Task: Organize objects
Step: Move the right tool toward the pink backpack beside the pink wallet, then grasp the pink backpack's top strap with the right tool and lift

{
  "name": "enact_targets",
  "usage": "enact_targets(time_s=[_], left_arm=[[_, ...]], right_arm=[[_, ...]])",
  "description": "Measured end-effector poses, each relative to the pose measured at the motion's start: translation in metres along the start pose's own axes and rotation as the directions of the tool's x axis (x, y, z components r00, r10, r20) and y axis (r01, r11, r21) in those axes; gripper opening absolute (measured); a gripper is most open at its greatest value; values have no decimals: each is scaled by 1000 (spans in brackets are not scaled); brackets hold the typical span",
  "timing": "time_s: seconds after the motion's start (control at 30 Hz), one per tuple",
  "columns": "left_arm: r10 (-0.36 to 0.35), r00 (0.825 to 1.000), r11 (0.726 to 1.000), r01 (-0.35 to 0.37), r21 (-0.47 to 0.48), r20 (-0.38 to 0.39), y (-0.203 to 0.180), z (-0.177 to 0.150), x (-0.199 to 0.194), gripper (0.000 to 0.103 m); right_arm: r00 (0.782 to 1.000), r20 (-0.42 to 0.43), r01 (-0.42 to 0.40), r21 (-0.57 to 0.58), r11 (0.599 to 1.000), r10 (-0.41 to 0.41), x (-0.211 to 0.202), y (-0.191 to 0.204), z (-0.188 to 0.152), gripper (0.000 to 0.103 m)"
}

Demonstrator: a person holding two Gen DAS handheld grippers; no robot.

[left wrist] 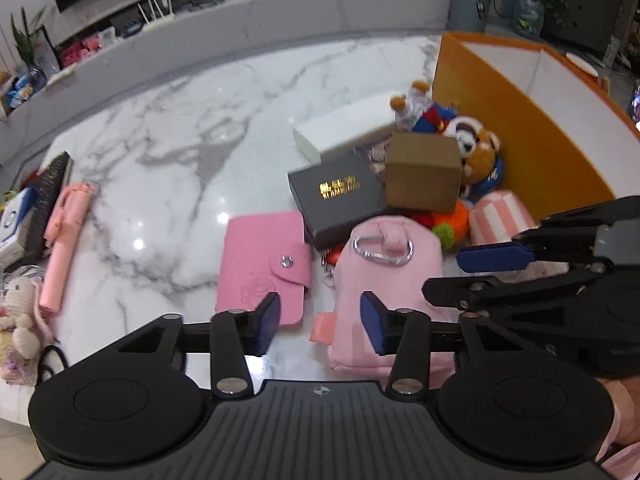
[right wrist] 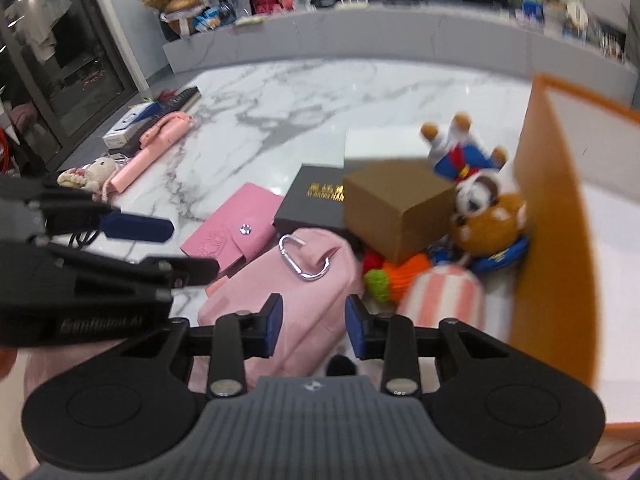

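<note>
A pile of objects lies on the marble table (left wrist: pixel 180 152) beside an orange box (left wrist: pixel 520 120): a pink pouch with a carabiner (left wrist: pixel 388 280), a pink card wallet (left wrist: pixel 264 264), a black gift box (left wrist: pixel 336 204), a brown cardboard box (left wrist: pixel 424 176), a white box (left wrist: pixel 344 128), plush toys (left wrist: pixel 476 148) and a striped pink item (left wrist: pixel 500 216). My left gripper (left wrist: pixel 320 320) is open and empty, just above the near end of the pouch and wallet. My right gripper (right wrist: pixel 314 326) is open and empty over the pouch (right wrist: pixel 292 284). Each gripper shows in the other's view.
At the table's left edge lie a pink selfie stick (left wrist: pixel 64 236), a crocheted bunny (left wrist: pixel 20 312), a dark remote (left wrist: pixel 48 196) and a white-blue box (left wrist: pixel 10 228). The orange box wall (right wrist: pixel 556 220) stands close on the right. A grey bench runs behind.
</note>
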State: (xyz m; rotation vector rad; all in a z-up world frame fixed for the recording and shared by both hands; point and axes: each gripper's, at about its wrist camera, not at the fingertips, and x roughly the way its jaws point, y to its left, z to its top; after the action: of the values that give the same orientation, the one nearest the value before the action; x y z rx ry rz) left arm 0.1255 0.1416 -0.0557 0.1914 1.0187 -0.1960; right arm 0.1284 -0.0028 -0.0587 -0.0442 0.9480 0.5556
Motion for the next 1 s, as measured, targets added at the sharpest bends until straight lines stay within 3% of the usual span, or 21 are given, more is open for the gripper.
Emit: enact_targets(time_s=[0.17, 0.33, 0.47, 0.63, 0.7, 0.77, 0.83, 1.0], left_arm=[[-46, 998, 999, 47, 21, -50, 2, -3, 19, 36], [-62, 995, 997, 66, 44, -83, 5, -3, 28, 29], [-35, 995, 995, 43, 88, -96, 2, -4, 32, 21], [-43, 994, 997, 50, 63, -101, 6, -5, 35, 20], [-6, 993, 997, 14, 70, -114, 5, -7, 37, 11], [8, 992, 997, 1, 71, -128, 5, -9, 39, 3], [7, 992, 998, 1, 66, -127, 6, -10, 38, 3], [7, 991, 998, 2, 66, -137, 6, -10, 40, 2]], right_arm=[[996, -77, -26, 99, 995, 34, 23, -9, 1, 38], [996, -93, -1, 133, 991, 14, 29, -9, 7, 47], [991, -130, 1, 184, 983, 24, 33, -6, 14, 60], [989, -148, 16, 209, 978, 16, 39, 1, 18, 68], [989, -147, 12, 241, 970, 24, 40, 1, 20, 72], [987, -151, -15, 275, 961, 59, 40, 2, 22, 72], [983, -159, -41, 294, 955, 91, 40, 4, 22, 71], [987, -149, -24, 287, 958, 69, 42, 8, 19, 72]])
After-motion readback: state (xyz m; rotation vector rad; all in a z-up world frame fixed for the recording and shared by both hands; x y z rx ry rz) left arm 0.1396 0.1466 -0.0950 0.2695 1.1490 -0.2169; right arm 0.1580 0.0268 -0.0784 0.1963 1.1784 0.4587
